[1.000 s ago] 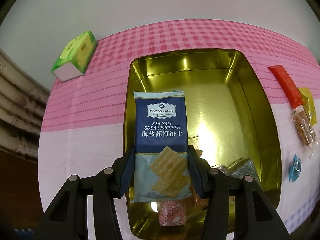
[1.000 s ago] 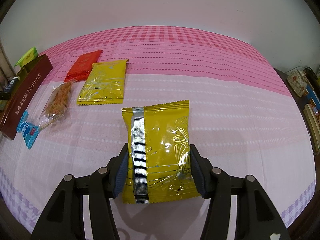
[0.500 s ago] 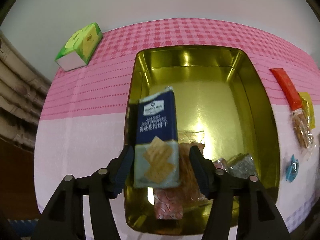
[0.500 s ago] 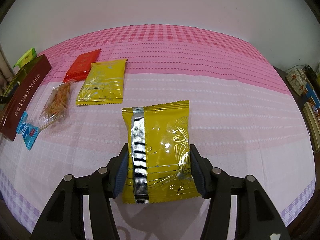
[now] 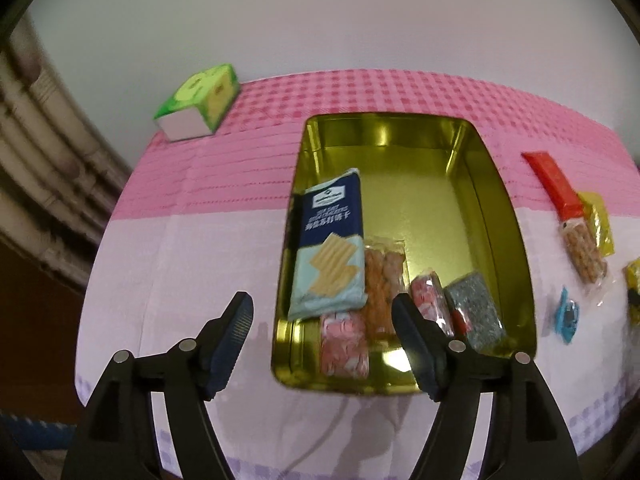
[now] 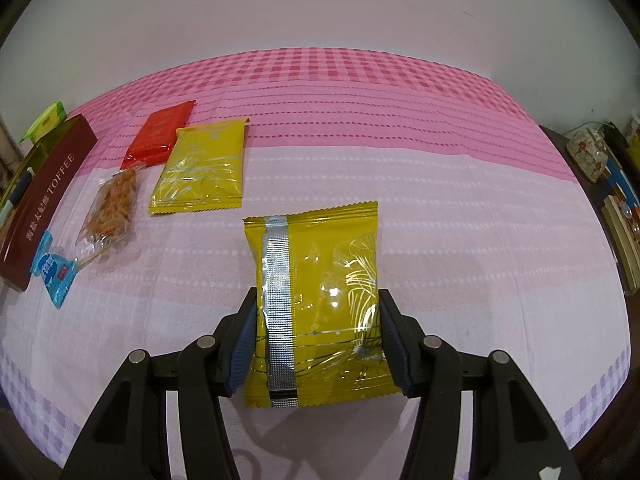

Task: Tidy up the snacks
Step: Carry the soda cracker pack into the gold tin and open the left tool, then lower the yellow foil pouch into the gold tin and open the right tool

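Gold tin already holds the soda cracker pack plus approx. four small snacks. My left gripper hangs wide open, empty. Right gripper is clamped on a yellow packet; red, yellow, clear & blue packs are left on the cloth.

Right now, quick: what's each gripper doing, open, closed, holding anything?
Left gripper: open, empty, above the gold tin.
Right gripper: shut on the yellow snack packet.
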